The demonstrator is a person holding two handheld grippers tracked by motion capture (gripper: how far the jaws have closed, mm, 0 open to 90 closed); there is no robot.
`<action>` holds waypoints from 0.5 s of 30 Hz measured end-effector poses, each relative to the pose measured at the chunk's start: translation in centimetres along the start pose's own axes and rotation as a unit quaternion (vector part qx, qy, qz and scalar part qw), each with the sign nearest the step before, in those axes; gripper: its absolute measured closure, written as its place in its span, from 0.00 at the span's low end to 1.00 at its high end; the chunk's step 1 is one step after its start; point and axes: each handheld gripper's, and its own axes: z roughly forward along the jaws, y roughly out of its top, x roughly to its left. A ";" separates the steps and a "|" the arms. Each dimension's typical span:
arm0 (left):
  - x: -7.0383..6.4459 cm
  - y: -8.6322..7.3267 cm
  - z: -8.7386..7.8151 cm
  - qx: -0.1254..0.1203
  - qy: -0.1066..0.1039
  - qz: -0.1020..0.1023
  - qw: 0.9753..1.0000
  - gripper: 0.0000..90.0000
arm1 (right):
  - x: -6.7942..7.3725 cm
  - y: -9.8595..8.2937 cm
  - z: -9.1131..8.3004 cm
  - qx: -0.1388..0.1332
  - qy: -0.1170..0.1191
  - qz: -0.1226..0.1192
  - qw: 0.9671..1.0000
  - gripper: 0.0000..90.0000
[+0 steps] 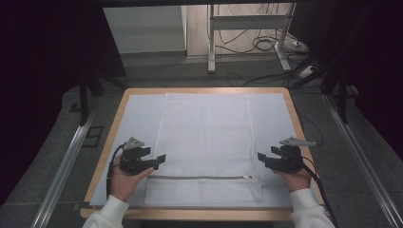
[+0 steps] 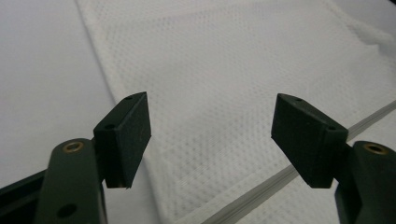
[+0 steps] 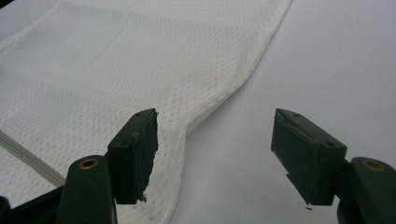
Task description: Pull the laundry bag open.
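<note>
right hand-held gripper seen with jaws spread wide, nothing gripped. white mesh bag laid flat on pale bench cover, its edge seen just beside left jaw. grey zip line seen at lower left.

Even, soft light on the table; dark vignetted corners; close views slightly blurred.

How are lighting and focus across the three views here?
High view: mesh bag evenly lit and fairly sharp, room edges fall into dark. Left gripper view: bag's weave clear at mid distance, washed out towards the far corner, fingers softly blurred. Right gripper view: fingers soft too, mat flat white.
</note>
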 end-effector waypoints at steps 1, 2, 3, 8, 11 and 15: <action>-0.3 0.1 0.1 0.002 -0.002 0.002 1.000 0.32 | 0.0 0.0 0.0 0.002 0.000 0.000 1.000 0.33; -0.6 0.2 0.2 0.004 -0.007 0.005 1.000 0.33 | 0.0 -0.1 -0.1 0.003 -0.002 -0.001 1.000 0.33; -0.9 0.3 0.2 0.004 -0.013 0.008 1.000 0.36 | 0.1 -0.1 -0.1 0.005 -0.004 -0.001 1.000 0.33; -1.9 0.6 0.6 0.012 -0.024 0.018 0.999 0.36 | 0.1 -0.4 -0.3 0.009 -0.010 -0.004 1.000 0.33; -2.2 0.6 0.8 0.016 -0.028 0.017 0.999 0.36 | 0.2 -0.4 -0.3 0.009 -0.011 -0.005 1.000 0.33; -2.6 0.7 0.9 0.016 -0.033 0.021 0.999 0.37 | 0.2 -0.5 -0.3 0.008 -0.011 -0.006 1.000 0.32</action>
